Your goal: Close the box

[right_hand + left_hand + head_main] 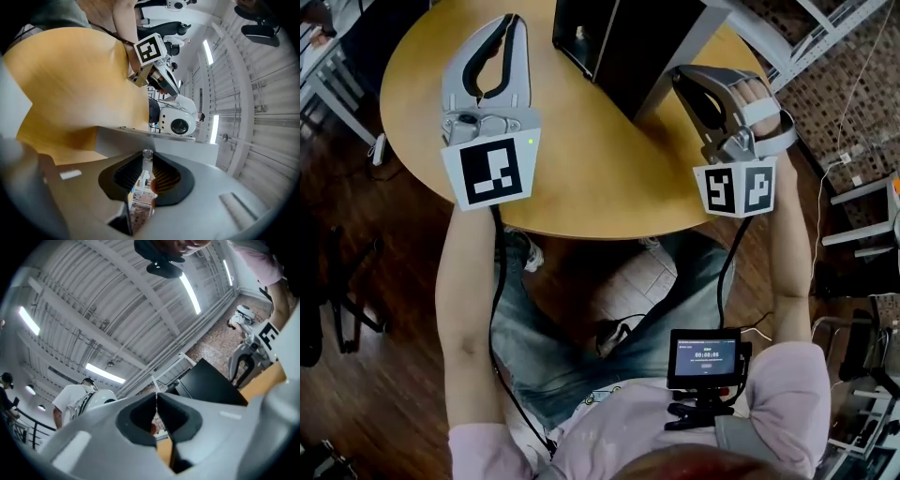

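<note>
The left tool (513, 21) is held above the left part of the round wooden worktop (581, 178). In the left gripper view its two jaws stand together, tip against tip (156, 395), and there is nothing between them. The right tool (680, 75) is above the right part of the worktop, with the person's right hand (759, 96) around its grip. Its jaws are also brought together, and the dark pads (164, 176) have hold of nothing.

The black box (623, 37) stands on the far side of the worktop, beyond both tools and a little nearer to the right one. Neither tool touches it. The left gripper view shows the box (206, 380) to the right of the jaws, well apart from them. Whether its lid is up or down I cannot tell from these views.

A small screen (705, 356) is clipped at the person's chest, on the near side.
</note>
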### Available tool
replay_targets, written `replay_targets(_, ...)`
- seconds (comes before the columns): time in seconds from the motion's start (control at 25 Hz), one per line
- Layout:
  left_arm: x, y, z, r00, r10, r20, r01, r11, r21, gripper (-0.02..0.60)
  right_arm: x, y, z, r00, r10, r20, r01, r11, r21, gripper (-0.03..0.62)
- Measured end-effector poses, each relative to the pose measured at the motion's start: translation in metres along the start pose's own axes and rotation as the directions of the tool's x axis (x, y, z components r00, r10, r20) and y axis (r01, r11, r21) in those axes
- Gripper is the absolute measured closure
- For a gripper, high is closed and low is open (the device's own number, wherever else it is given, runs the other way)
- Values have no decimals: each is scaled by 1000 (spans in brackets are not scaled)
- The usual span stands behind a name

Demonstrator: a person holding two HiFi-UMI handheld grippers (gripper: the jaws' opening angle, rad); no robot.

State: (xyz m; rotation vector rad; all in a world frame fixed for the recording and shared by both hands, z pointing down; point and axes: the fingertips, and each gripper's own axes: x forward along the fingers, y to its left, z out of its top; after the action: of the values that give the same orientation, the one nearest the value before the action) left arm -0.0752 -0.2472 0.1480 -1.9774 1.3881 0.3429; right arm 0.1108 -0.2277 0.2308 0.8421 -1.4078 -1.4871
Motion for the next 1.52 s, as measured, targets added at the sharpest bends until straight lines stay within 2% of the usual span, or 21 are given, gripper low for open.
replay_targets(0.44,-7,1,15,1000,-5,18,6,1000,-7,575,14,-14,4,999,28,-32,-29,999,-37,525)
replay_targets(0.96,-4,5,8,1000,13,4,-13,1000,-27,577,113,-21,6,998,68,13,-68,998,0,523)
replay_targets(1.08,-2,8,9,999,33,17,-32,998,-56,577,125,-24,3,998,62,17,-63,997,50,522)
replay_targets(1.16,-1,12,10,999,48,21,-46,997,-68,577,124,-27,-2,999,35,34,-40,989,143,515)
replay_targets(1.2,-1,14,11,998,52,26,-50,996,-72,577,120,-30,-5,999,6,54,-18,975,219,466)
replay_targets(1.24,-3,15,12,998,51,31,-49,996,-76,577,112,-37,-11,996,-41,85,11,944,330,380)
replay_targets(1.28,-4,16,12,998,49,33,-45,995,-89,575,102,-47,-20,986,-114,123,41,875,482,311)
replay_targets(1.32,-6,16,12,998,48,28,-45,992,-114,575,88,-63,-33,966,-210,152,60,752,656,284)
replay_targets(1.36,-7,16,11,999,51,17,-48,988,-148,575,74,-80,-52,935,-315,162,51,572,819,284)
replay_targets(1.4,-9,17,10,999,53,5,-51,983,-178,575,63,-96,-73,898,-414,150,8,356,935,284)
replay_targets(1.44,-9,20,10,999,52,-4,-52,979,-197,575,55,-108,-94,859,-496,125,-65,137,988,284)
replay_targets(1.48,-9,24,11,999,46,-6,-46,978,-206,575,51,-113,-111,825,-557,95,-145,-47,988,298)
replay_targets(1.52,-9,28,13,999,36,-3,-35,977,-209,575,51,-112,-122,806,-589,66,-202,-167,965,337)
